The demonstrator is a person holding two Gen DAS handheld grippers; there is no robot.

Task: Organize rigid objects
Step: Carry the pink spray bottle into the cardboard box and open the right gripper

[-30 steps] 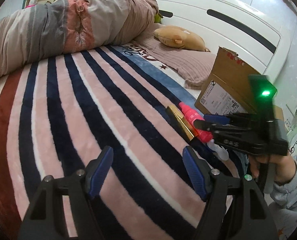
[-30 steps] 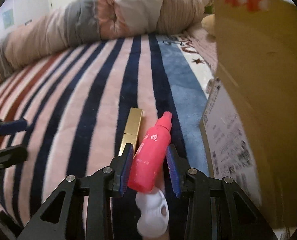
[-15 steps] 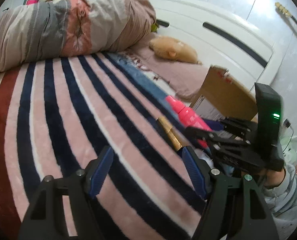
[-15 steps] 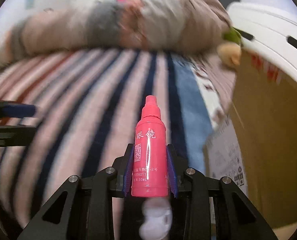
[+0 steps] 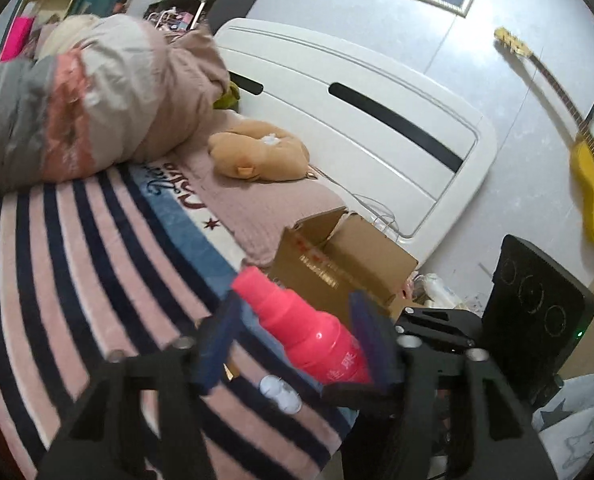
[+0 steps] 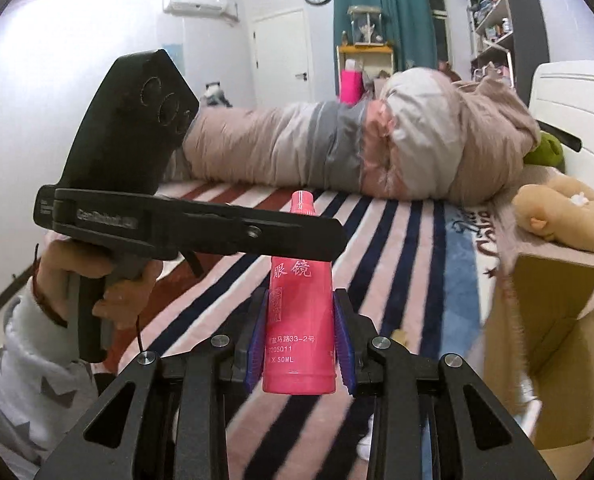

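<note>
My right gripper (image 6: 300, 344) is shut on a pink 50 ml bottle (image 6: 299, 320) and holds it upright above the striped bedspread (image 6: 397, 248). In the left wrist view the same pink bottle (image 5: 309, 336) lies between my open left gripper's (image 5: 293, 340) blue pads, which stand apart from its sides. The left gripper's arm (image 6: 201, 224) crosses in front of the bottle's neck in the right wrist view. An open cardboard box (image 5: 345, 264) stands at the bed's edge just beyond the bottle. A small white object (image 5: 281, 394) lies on the bedspread below.
A rolled quilt (image 5: 77, 112) lies across the far side of the bed. A tan plush toy (image 5: 257, 154) rests on a pink blanket by the white headboard (image 5: 357, 120). A yellow guitar (image 5: 593, 184) leans on the wall.
My right gripper has lifted the pink bottle off the bedspread and tipped it upright. My left gripper has risen and swung toward the bottle, which now sits between its pads.
</note>
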